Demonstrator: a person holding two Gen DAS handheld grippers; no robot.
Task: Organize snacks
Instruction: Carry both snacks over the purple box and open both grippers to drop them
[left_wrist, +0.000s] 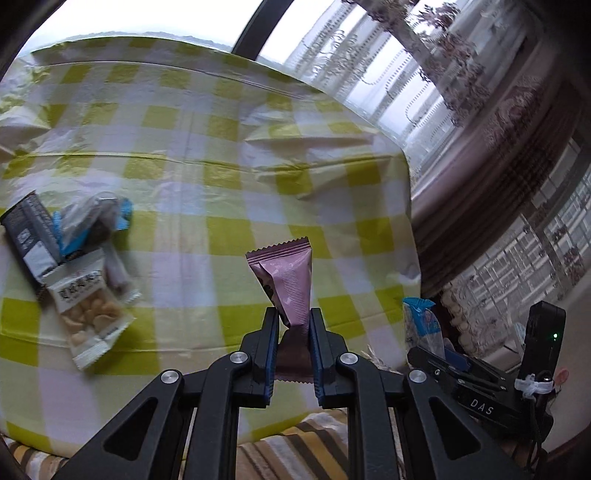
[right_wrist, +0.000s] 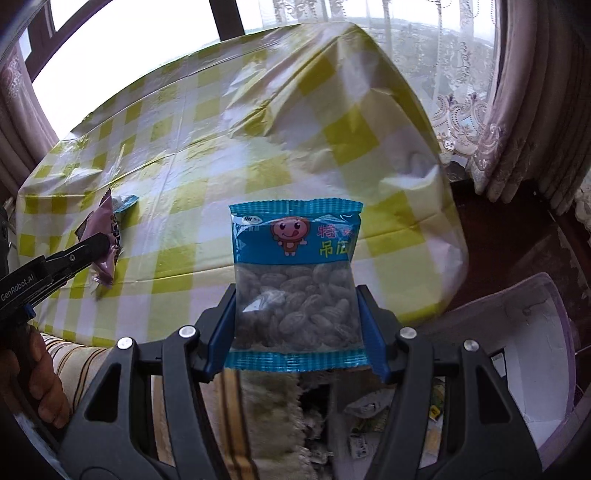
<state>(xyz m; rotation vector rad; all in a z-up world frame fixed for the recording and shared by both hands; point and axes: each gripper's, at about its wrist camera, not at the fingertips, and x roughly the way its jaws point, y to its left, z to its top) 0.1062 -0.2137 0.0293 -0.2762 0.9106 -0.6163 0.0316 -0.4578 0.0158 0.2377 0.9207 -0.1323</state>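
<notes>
Evidently, step in hand: both grippers carry a snack clear of the table, so this reads as the carry between pick-up and drop-off.
Left gripper (left_wrist: 293, 325): clenched on the pink wrapper (left_wrist: 286, 280), pinching it thin near its lower third; the crimped top flares out above the jaws at centre frame.
Right gripper (right_wrist: 295, 332): grasping the blue packet (right_wrist: 295, 273) across its width, pads pressing on both side edges of the clear lower half.
Pink wrapper, axis: long axis runs up the left wrist frame, in line with the fingers, leaning slightly right; crimped end points away from the camera.
Blue packet, axis: long axis also runs up the right wrist frame, printed blue header on top and away from the camera, nearly square to the jaws.
Where they are: both held in the air over the near edge of the checked tablecloth (left_wrist: 207, 155).
Still waiting: a small heap of snacks (left_wrist: 70, 258) lies on the cloth at left of the left wrist frame.
Likely target: a pale lilac bin (right_wrist: 532, 354) at lower right of the right wrist frame, holding wrappers.
Next move calls for: bringing each packet over the bin opening before letting the fingers go.
</notes>
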